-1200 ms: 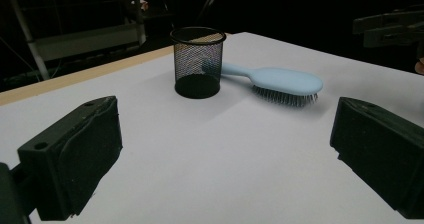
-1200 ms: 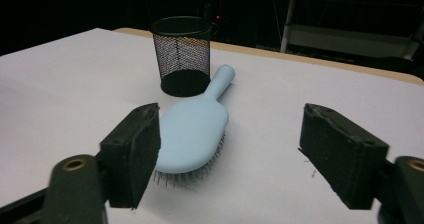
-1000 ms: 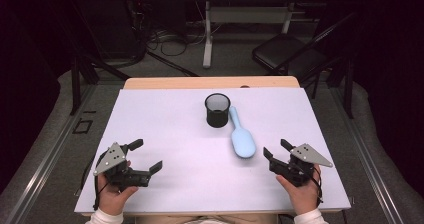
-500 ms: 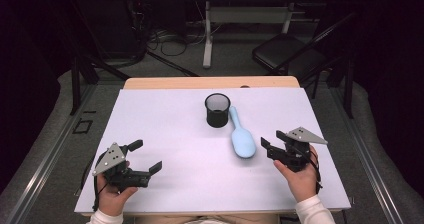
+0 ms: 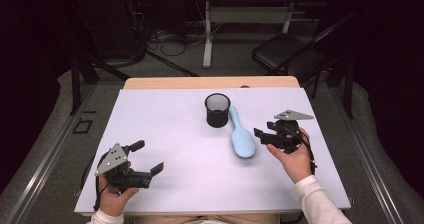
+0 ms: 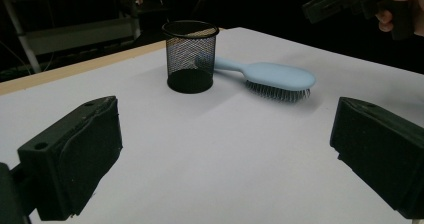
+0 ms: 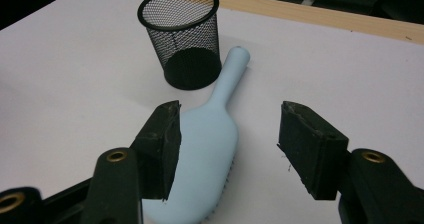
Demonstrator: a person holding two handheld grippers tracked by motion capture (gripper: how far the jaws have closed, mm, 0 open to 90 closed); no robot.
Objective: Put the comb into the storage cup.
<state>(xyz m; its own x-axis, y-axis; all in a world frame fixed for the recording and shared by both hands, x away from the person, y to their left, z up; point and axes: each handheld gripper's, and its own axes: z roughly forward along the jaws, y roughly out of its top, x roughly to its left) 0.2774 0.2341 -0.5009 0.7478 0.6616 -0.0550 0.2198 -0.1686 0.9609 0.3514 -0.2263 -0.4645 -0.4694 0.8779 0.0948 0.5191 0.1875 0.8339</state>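
Blue hairbrush (image 5: 242,140): flat, bristles down, beside mesh cup (image 5: 217,110).
Right gripper (image 5: 264,135): jaws wide, empty, nearing brush.
Left gripper (image 5: 147,158): open, idle.
Next: straddle the brush, close.

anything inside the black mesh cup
The black mesh cup looks empty: only its dark base shows through the mesh. The blue hairbrush lies beside it on the table, handle tip near its base.

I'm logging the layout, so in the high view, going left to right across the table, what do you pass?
left gripper → black mesh cup → light blue hairbrush → right gripper
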